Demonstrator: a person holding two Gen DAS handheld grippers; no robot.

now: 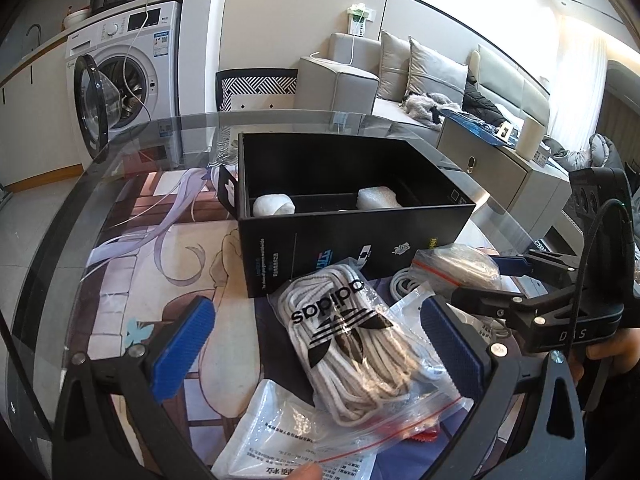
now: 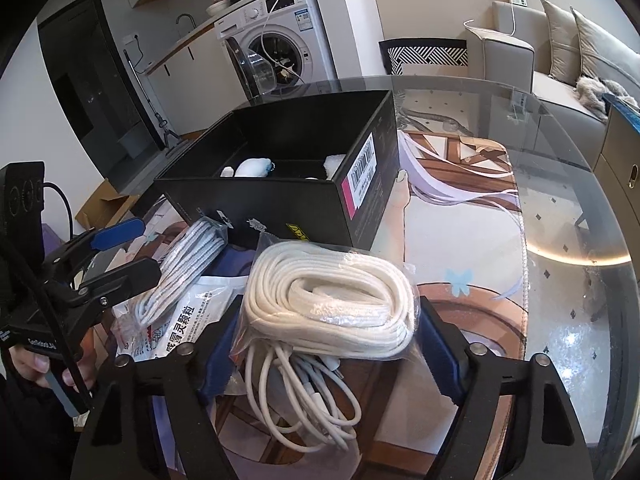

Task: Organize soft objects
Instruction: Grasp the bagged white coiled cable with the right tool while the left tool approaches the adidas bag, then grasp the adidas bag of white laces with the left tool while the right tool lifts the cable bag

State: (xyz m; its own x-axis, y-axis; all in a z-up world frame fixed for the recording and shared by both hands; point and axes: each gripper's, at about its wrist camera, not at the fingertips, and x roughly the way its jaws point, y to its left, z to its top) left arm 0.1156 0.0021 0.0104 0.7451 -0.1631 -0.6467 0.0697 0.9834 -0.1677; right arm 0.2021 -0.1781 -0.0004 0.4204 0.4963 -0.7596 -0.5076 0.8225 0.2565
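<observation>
A clear bag of grey-white adidas laces (image 1: 352, 344) lies on the table between the wide-apart blue pads of my left gripper (image 1: 318, 308), which is open; neither pad touches it. My right gripper (image 2: 330, 308) has its pads against both sides of a clear bag of cream flat laces (image 2: 332, 300), shut on it, with a loose white cable (image 2: 312, 400) underneath. Just behind stands an open black box (image 1: 360, 236) holding two white soft lumps (image 1: 274, 205). The left wrist view also shows the right gripper (image 1: 476, 278) around its bag (image 1: 456, 264).
A white printed sachet (image 1: 280, 432) lies under the adidas bag. Everything rests on a round glass table (image 2: 580, 280) over an illustrated mat, its rim close on the right. A washing machine (image 1: 128, 68) and sofa (image 1: 420, 76) stand beyond. Hands (image 2: 36, 364) hold the gripper handles.
</observation>
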